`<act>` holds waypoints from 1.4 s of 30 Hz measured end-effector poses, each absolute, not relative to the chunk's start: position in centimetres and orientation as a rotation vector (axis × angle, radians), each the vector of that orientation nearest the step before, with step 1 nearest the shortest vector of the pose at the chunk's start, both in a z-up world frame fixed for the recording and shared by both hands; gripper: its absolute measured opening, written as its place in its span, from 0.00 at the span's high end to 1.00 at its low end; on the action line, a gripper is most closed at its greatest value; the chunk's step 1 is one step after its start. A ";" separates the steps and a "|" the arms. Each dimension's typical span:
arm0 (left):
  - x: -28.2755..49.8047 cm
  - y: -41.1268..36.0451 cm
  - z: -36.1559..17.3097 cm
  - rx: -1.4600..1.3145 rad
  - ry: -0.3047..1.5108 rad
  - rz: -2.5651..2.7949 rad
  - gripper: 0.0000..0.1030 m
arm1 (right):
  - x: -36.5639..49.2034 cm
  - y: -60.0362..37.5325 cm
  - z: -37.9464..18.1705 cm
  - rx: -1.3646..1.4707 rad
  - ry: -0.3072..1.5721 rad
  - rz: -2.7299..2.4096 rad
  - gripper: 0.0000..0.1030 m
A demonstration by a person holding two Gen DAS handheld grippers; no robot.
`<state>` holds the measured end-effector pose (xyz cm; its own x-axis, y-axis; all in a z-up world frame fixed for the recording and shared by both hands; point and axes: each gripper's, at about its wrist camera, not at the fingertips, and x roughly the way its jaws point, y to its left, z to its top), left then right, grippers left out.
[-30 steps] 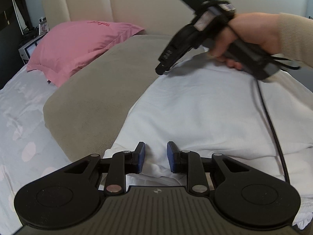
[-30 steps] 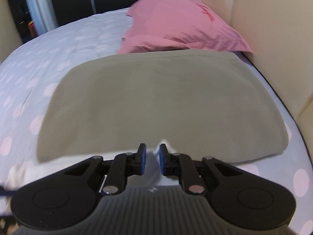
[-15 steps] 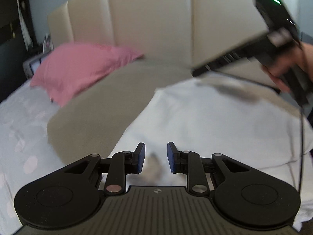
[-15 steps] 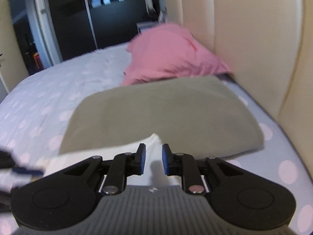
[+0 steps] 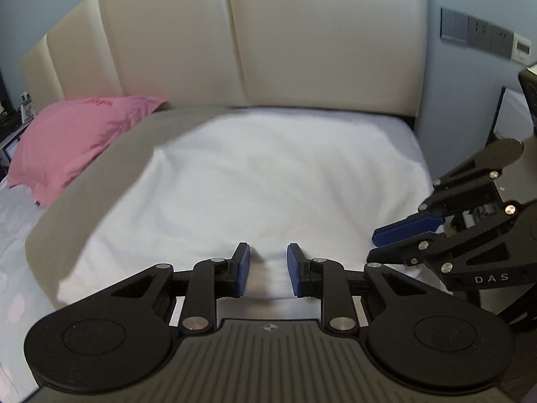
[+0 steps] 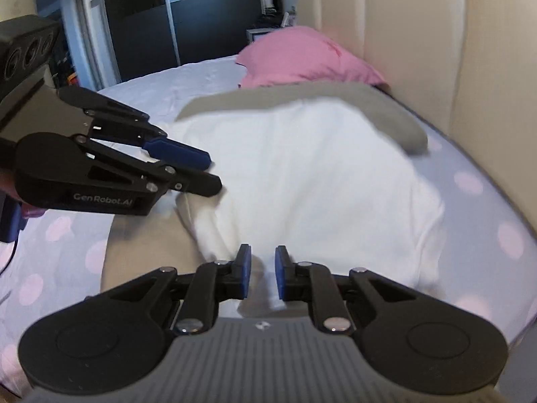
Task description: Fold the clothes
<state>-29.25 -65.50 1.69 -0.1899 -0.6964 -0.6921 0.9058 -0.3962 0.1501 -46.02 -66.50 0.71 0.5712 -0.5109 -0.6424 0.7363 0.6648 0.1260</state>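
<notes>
Swinging our right gripper (image 6: 262,272) back beside the left gripper (image 5: 267,267), we draw the white cotton garment (image 5: 268,181) across the flat taupe cloth (image 5: 84,194); left clamps a fold, right's jaws are closing on fabric.

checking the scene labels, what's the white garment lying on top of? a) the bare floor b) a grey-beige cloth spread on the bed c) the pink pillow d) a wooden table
b: the white garment lies over the grey-beige cloth, which shows around its edges on the dotted bed sheet; the pink pillow sits apart, further back by the headboard.
</notes>
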 end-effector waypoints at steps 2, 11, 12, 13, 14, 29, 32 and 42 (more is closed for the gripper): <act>-29.7 -64.6 0.6 0.858 0.342 -1.787 0.78 | -46.4 -66.0 -1.0 0.448 0.585 -0.763 0.84; -29.7 -62.1 1.5 0.789 0.206 -1.773 0.77 | -48.8 -65.5 -0.2 0.475 0.444 -0.782 0.85; -29.5 -61.8 1.8 0.770 0.197 -1.758 0.73 | -49.2 -65.7 0.4 0.459 0.424 -0.796 0.81; -29.1 -61.3 2.1 0.748 0.204 -1.739 0.68 | -49.5 -66.1 1.1 0.435 0.409 -0.816 0.80; -28.8 -60.9 2.3 0.728 0.214 -1.720 0.66 | -49.7 -66.5 1.6 0.418 0.396 -0.839 0.80; -27.6 -61.2 0.9 0.761 0.418 -1.647 0.65 | -49.4 -69.5 -0.8 0.470 0.524 -0.968 0.70; -27.7 -60.5 1.5 0.752 0.413 -1.637 0.65 | -49.0 -69.7 0.0 0.496 0.578 -0.966 0.69; -27.9 -56.4 6.2 0.630 0.383 -1.653 0.51 | -48.5 -64.9 6.8 0.574 0.534 -1.018 0.25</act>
<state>-27.88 -56.37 6.22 -0.0869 -0.7962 -0.5987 0.9785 -0.1812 0.0989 -48.53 -64.93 6.81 0.4250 -0.6269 -0.6530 0.8936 0.4058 0.1920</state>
